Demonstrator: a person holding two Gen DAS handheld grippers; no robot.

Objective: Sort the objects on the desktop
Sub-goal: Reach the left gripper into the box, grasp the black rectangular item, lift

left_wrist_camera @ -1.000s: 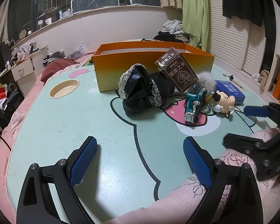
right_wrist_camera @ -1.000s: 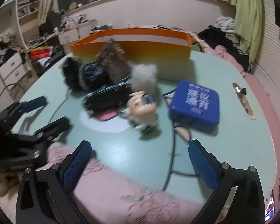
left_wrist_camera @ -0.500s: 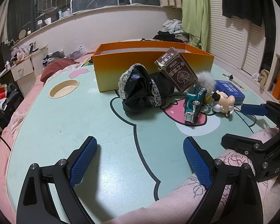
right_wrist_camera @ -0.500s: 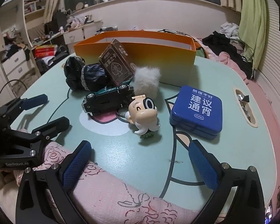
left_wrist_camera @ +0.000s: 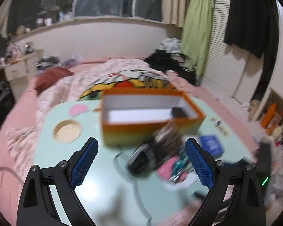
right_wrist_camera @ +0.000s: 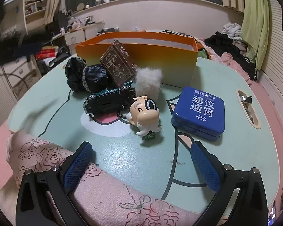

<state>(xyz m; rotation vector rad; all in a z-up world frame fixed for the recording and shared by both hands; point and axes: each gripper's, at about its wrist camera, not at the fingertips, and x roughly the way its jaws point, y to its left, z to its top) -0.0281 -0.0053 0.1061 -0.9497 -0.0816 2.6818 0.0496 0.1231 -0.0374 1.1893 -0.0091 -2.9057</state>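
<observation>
Cluttered bedroom all round, pale green cartoon-printed tabletop in the middle. Heavily blurred in the left wrist view: orange rectangular cardboard box at frame centre, white inside, a small dark item of unclear kind in its right end. Sharp in the right wrist view: same box at upper centre, brown card deck box leaning on its front wall; crumpled black lace-trimmed cloth left of the deck; dark green toy car tipped on its side; grey fluffy pompom; white-bearded cartoon figurine; blue square tin at centre right. Left gripper spread wide, holding nothing, above the pile. Right gripper likewise wide apart and unladen, low over the near table edge, pink rose-patterned quilt bunched beneath. Bare green surface between figurine and near edge. Round beige recessed cup holder at left centre.
</observation>
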